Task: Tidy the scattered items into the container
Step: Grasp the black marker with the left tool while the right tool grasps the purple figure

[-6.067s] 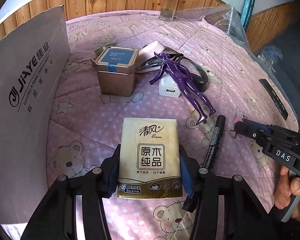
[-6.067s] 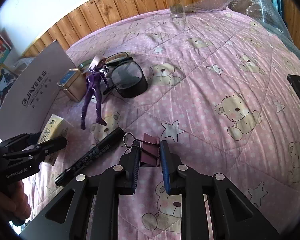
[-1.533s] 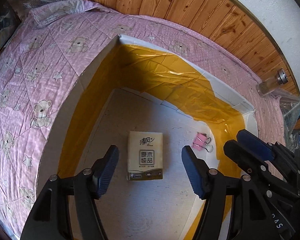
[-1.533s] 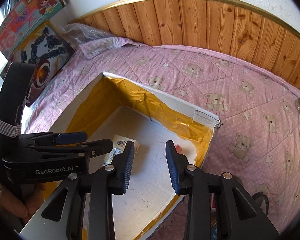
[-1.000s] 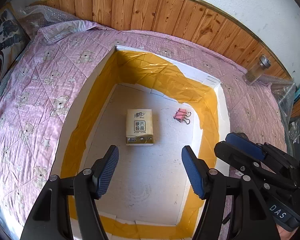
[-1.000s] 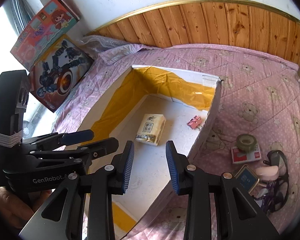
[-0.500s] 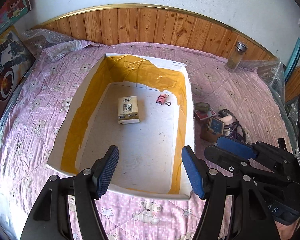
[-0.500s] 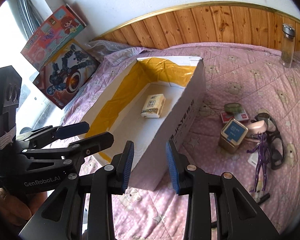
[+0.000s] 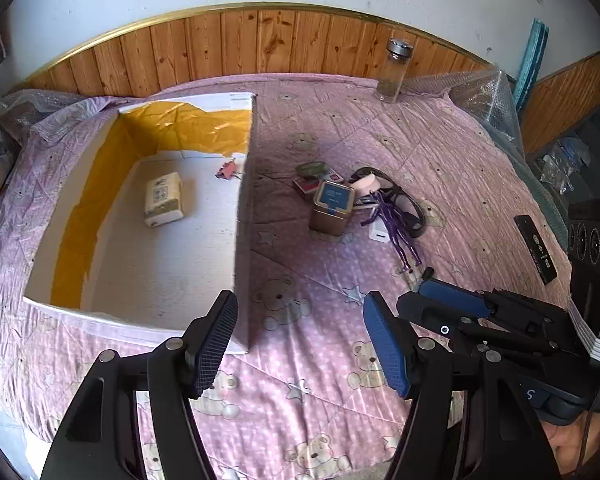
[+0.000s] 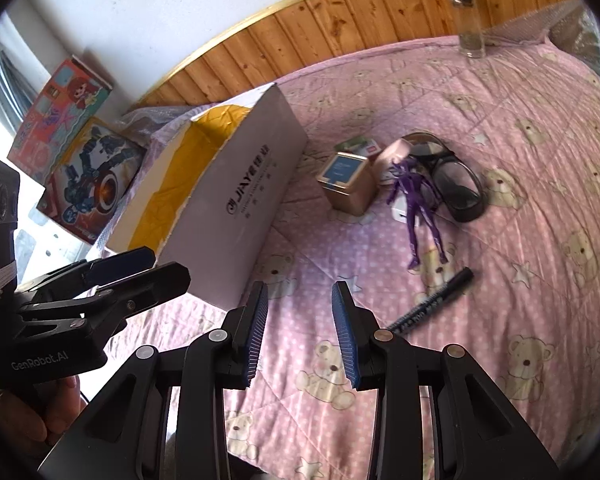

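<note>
The box [image 10: 236, 184] wall hides everything inside it in the right wrist view. Behind the tin [image 9: 332, 208], the small red things [image 9: 312, 184] are too small to tell. The purple toy [image 9: 396, 224] partly covers the white charger [image 9: 379, 235] beside the tin.

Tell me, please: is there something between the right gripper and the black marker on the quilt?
Nothing visible. The right gripper is open and empty, and only bare pink quilt lies between it and the black marker. The purple figure lies beyond the marker, not in the path.
</note>
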The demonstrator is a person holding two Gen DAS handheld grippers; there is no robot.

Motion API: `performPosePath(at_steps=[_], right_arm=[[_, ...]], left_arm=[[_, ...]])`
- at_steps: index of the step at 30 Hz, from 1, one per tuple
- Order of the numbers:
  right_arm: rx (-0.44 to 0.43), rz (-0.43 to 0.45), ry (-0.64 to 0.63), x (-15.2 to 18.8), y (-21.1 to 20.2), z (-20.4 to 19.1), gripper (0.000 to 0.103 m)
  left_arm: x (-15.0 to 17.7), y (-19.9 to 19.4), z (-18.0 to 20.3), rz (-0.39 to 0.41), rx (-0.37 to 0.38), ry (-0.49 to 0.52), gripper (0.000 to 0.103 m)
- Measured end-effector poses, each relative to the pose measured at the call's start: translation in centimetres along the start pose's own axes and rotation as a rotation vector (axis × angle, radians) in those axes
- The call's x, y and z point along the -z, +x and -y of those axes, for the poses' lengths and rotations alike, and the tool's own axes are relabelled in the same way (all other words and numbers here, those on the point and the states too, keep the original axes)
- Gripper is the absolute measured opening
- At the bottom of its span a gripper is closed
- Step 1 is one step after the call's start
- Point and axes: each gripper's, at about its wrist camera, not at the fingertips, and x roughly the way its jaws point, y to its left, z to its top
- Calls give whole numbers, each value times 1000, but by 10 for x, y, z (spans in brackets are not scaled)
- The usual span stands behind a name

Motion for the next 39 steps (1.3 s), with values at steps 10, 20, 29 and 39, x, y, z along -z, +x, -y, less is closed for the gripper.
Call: performPosePath(at_steps=[10,20,29,39], right_arm=[[96,-27,122,16,11,65,38],[110,-58,-53,-44,51,78,38],[108,-137,-148,-77,118,87,38],[25,-101,-118,-86,106,95,28]], left_arm=[[-13,51,36,-77,126,-56,67],[14,103,53,-145,178,3,67],[29,128,84,-132,272,112,67],[18,161,93,-138,232,179,15]])
